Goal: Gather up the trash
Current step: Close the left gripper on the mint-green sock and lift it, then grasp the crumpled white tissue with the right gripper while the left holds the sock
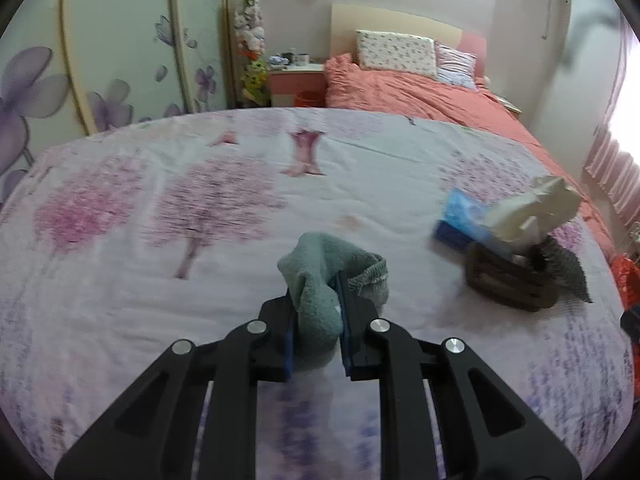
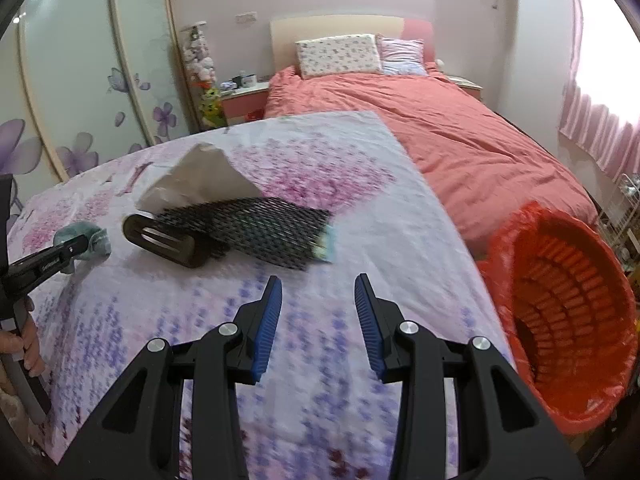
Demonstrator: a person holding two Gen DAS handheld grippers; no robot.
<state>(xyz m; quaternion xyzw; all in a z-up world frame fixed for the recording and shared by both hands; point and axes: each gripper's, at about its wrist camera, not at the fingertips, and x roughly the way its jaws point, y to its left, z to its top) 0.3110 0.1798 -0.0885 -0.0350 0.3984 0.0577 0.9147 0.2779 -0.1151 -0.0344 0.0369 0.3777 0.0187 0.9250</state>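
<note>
My left gripper [image 1: 316, 284] is shut on a teal fuzzy sock [image 1: 320, 280] and holds it over the floral tablecloth [image 1: 160, 300]. In the right wrist view the sock [image 2: 86, 238] shows at the far left, held by the left gripper [image 2: 76, 246]. My right gripper [image 2: 318, 282] is open and empty above the cloth. Ahead of it lie a black mesh sheet [image 2: 248, 228], a dark brown holder [image 2: 160, 242] and a crumpled beige paper [image 2: 200, 178]. A red bin [image 2: 568, 320] with a red liner stands at the right table edge.
In the left wrist view the beige paper [image 1: 536, 208], a blue packet [image 1: 460, 216] and the brown holder [image 1: 508, 280] lie at the right. A bed with a coral duvet [image 2: 440, 128] stands behind the table. A flowered wardrobe [image 1: 100, 60] is at the left.
</note>
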